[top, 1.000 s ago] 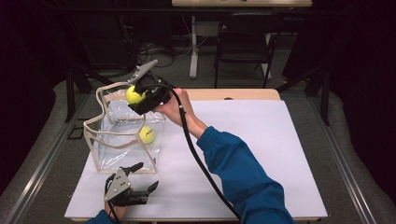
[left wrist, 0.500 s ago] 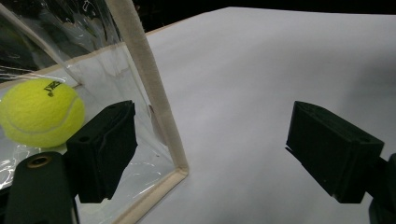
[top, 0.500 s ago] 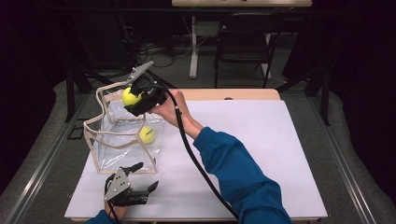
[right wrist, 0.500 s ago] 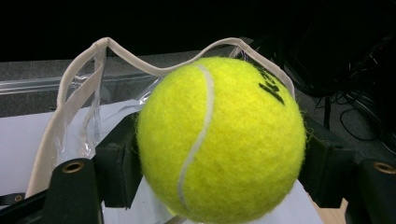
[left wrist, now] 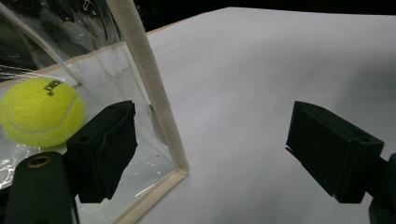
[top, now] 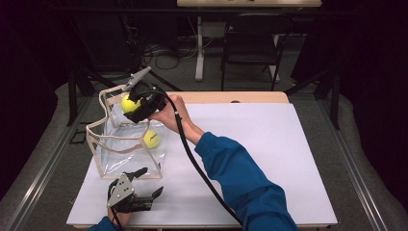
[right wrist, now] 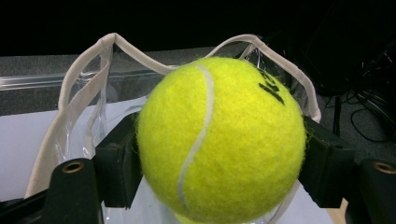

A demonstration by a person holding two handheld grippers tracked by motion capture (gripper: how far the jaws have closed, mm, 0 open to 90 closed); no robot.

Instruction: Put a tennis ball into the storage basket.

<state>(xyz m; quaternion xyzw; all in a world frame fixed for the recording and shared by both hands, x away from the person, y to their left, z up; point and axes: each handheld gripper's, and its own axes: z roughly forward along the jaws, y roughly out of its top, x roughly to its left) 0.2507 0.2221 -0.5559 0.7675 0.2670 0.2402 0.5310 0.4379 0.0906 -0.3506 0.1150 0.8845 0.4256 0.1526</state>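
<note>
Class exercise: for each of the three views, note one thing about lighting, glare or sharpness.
High view: the white table is lit, the room behind nearly black. Left gripper view: glare streaks the clear bag; the near jaws are soft, the ball inside sharper. Right gripper view: the held tennis ball is bright and crisp against a dark background.

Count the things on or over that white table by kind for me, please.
Yellow felt tennis balls: 2, one held over the bag, one inside it
Clear plastic bag with beige trim: 1
Black hand-held grippers: 2, left, right
Total: 5
</note>
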